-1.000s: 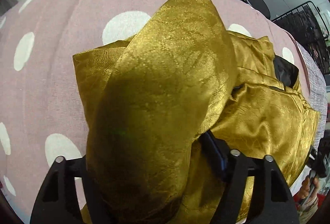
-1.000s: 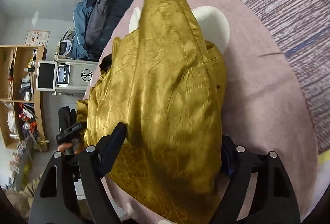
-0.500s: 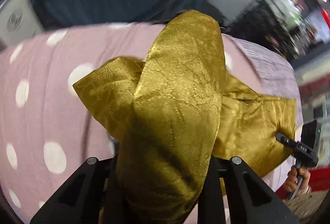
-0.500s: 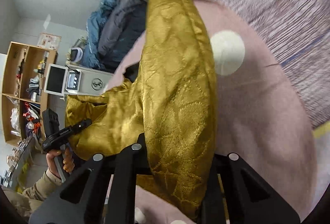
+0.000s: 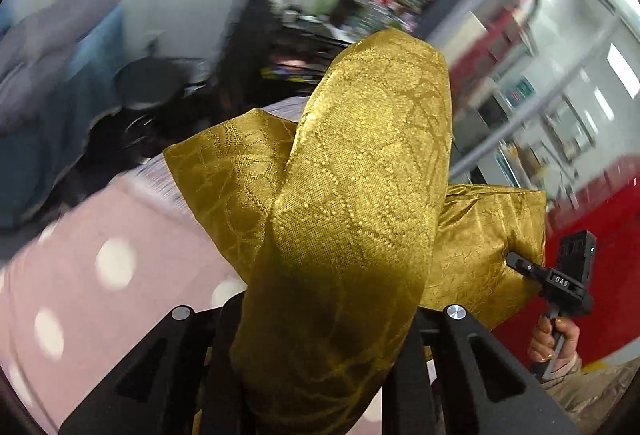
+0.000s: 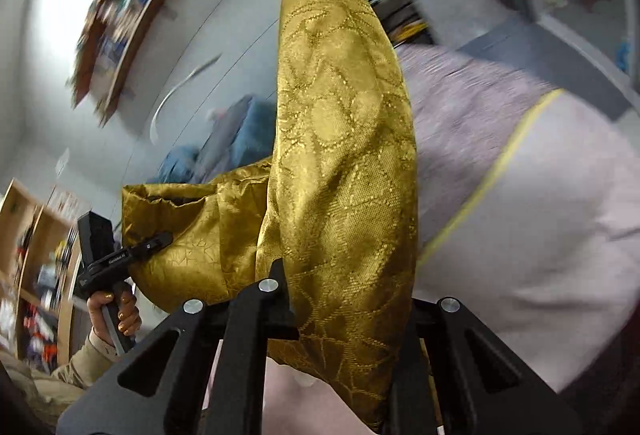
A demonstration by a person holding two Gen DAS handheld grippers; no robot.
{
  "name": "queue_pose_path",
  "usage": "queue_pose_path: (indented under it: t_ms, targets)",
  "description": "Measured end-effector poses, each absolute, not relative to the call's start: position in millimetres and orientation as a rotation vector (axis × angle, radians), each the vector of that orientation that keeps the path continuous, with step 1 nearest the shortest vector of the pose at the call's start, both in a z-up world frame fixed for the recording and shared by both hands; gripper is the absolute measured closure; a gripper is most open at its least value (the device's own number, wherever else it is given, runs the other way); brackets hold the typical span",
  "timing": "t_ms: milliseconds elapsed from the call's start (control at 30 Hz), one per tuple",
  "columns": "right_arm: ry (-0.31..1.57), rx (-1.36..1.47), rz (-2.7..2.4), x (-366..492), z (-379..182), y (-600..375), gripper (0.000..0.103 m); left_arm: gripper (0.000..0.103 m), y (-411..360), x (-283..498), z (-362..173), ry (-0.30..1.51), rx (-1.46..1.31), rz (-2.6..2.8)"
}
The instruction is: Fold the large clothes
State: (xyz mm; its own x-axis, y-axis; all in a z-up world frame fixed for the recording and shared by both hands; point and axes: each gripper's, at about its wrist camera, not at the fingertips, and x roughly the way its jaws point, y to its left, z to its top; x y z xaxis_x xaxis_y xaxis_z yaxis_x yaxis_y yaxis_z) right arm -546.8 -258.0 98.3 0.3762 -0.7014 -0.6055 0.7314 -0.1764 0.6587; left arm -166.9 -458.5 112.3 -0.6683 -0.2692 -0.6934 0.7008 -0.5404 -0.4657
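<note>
A shiny gold patterned garment (image 5: 360, 195) hangs lifted in the air between both grippers. My left gripper (image 5: 320, 347) is shut on one bunched edge of it, cloth draping over the jaws. My right gripper (image 6: 344, 331) is shut on another bunched edge of the garment (image 6: 340, 175). Each gripper shows in the other's view, clamped on the far corner: the right one in the left wrist view (image 5: 520, 267), the left one in the right wrist view (image 6: 156, 241). The fingertips are hidden by cloth.
A pink bedspread with white dots (image 5: 100, 267) lies below at the left. A grey-lilac cover with a yellow stripe (image 6: 520, 163) lies below at the right. Wooden shelves (image 6: 28, 235) stand at the left, blue bedding (image 6: 240, 139) behind.
Both grippers have closed on the garment and lifted it off the bed. The views have tilted up from the bedspread toward the room.
</note>
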Motion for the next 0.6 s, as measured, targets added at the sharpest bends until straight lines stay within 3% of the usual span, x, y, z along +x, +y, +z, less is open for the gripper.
queue_pose_path:
  t_ms: [133,333,467,533,600]
  targets:
    - [-0.046,1.277,-1.455,-624.5,83.7,-240.7,0.091,0.084,-486.9,-261.4,101.3,0.979,0.878,-2.29]
    - [-0.182,1.515,-1.617,-705.2,18.0,-223.9,0.086,0.063,-515.5,-338.3,44.2,0.888,1.074,-2.13]
    - [-0.281,1.612,-1.664,-721.7,-18.6,-221.1,0.073,0.044,-554.6,-326.3,18.9,1.048,1.014,-2.008]
    - [-0.273,1.633,-1.726,-727.0,-28.7,-223.5,0.051,0.034,-569.8,-306.4,15.0,1.036,0.983,-1.949]
    - [-0.244,1.633,-1.781,-732.2,-34.3,-223.4,0.048,0.024,-579.8,-290.1,19.9,0.98,0.944,-1.888]
